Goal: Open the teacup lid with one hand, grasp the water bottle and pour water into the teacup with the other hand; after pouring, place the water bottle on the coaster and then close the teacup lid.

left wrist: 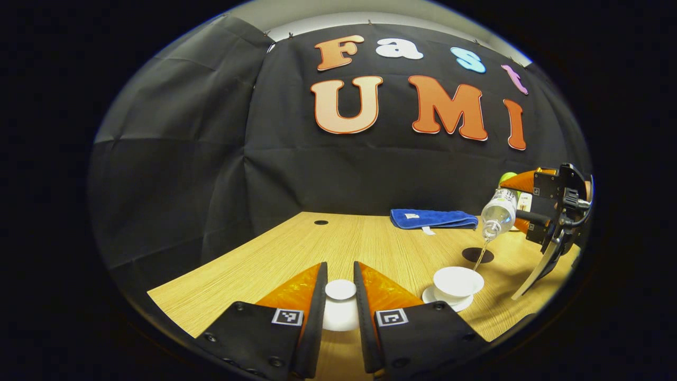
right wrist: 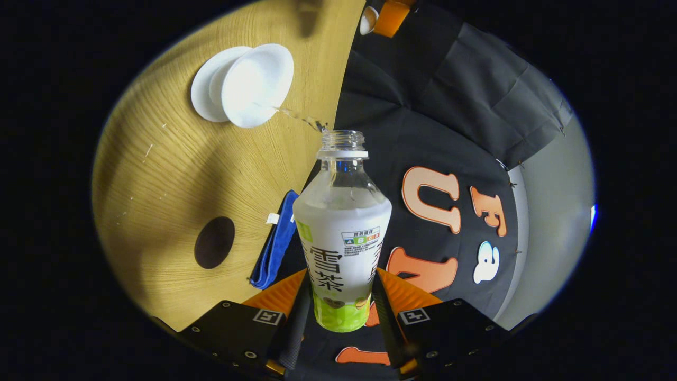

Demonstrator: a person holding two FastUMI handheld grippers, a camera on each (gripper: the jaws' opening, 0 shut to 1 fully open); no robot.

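Two grippers busy: your right gripper point(right wrist: 341, 307) pinches the bottle point(right wrist: 342, 233), tipped, w/ a thin stream running into the open teacup point(left wrist: 458, 281) on its saucer point(left wrist: 447, 301). Your left gripper point(left wrist: 340, 286) clamps the lid point(left wrist: 340, 289), prob. lifted off the table point(left wrist: 296, 248).

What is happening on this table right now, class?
The right gripper holds the water bottle tipped over, and a thin stream runs into the open teacup on its saucer. The left gripper holds the lid off to the side. The dark coaster lies bare beyond the cup.
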